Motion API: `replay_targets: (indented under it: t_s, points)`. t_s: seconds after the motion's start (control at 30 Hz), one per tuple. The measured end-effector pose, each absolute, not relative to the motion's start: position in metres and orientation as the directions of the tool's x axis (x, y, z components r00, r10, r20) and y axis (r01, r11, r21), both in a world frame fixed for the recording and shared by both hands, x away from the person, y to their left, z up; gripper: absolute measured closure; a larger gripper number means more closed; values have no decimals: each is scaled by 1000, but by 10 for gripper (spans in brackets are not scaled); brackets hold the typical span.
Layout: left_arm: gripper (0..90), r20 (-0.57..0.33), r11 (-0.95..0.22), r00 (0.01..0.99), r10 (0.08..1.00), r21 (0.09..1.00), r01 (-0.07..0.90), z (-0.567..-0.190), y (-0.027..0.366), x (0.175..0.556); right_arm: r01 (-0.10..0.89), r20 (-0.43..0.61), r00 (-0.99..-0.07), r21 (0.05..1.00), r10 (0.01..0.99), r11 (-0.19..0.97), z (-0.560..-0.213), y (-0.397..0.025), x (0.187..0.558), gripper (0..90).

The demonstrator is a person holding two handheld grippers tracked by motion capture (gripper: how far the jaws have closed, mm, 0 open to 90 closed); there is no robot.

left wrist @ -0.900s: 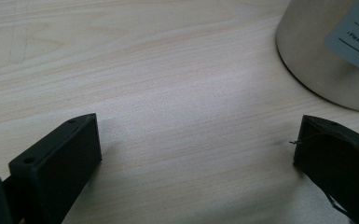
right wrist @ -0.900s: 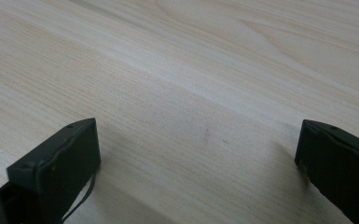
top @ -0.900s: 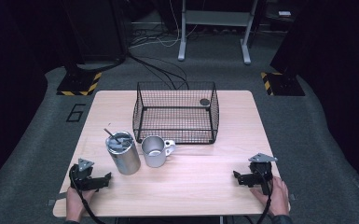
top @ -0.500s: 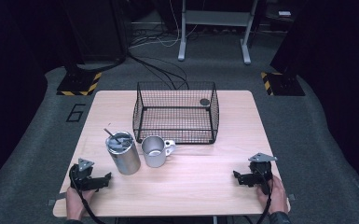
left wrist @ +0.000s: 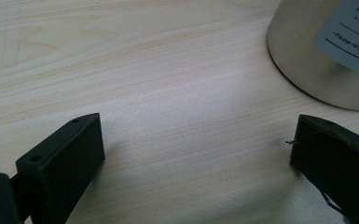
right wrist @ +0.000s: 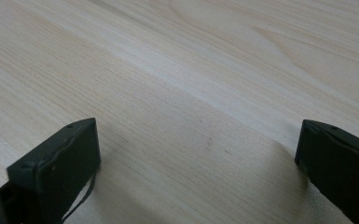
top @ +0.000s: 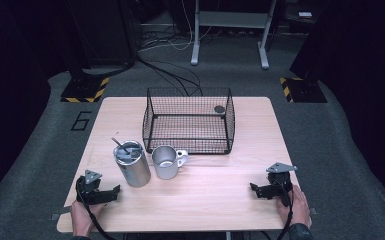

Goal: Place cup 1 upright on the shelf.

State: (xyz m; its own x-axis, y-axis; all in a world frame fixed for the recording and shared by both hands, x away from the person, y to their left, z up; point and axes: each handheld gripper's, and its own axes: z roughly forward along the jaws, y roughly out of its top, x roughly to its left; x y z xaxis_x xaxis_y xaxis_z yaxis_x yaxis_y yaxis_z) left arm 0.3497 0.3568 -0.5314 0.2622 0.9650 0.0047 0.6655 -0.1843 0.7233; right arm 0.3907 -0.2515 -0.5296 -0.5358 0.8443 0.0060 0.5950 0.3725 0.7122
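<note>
A tall metal canister (top: 133, 167) stands upright on the bench (top: 220, 200) toward its left half, nearest the left tongs (top: 111, 192). It is a smooth brushed-steel cylinder; a thin rod leans out of its open top, and the left gripper view shows a pale printed label on its curved wall (left wrist: 326, 51). Just beside it on the right stands a shorter steel mug (top: 166, 162), round, shiny, with its pale handle turned to the right. Whether the two touch I cannot tell.

Behind both, near the bench's far edge, sits a black wire basket (top: 189, 120), rectangular, open-topped, with fine mesh walls. A small dark round disc (top: 219, 109) lies in its far right corner.

The left tongs rest low at the near left corner, held in a hand (top: 84, 216), jaws spread wide with only bare wood between them; the canister's base stands just ahead of one jaw. The right tongs (top: 254, 189) lie at the near right corner in the other hand (top: 294, 205), jaws likewise wide apart over bare wood.

The bench is pale, straight-grained wood with rounded corners. A broad open stretch runs along the near edge between the two tongs, and the right half in front of the basket is bare.
</note>
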Motion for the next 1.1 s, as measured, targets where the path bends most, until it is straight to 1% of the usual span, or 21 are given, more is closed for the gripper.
replay_targets:
  t_s: [0.13, 0.23, 0.3, 0.53, 1.1]
  points:
    - [15, -25, -182, 281, 959, 706, 684, -527, 358, 352, 594, 5, -538, 712, 843, 374, -530, -252, 391, 0]
    - [13, -21, -181, 278, 960, 711, 679, -524, 359, 350, 587, 4, -540, 718, 842, 374, -530, -252, 391, 0]
    - [12, -51, -163, 284, 957, 717, 678, -519, 361, 347, 588, 4, -540, 717, 842, 374, -530, -252, 391, 0]
    - [6, -82, -144, 295, 952, 730, 668, -507, 361, 341, 593, 5, -541, 712, 841, 377, -530, -252, 391, 0]
    - [3, -97, -161, 378, 921, 788, 594, -464, 339, 336, 577, -2, -563, 715, 827, 395, -530, -255, 393, 0]
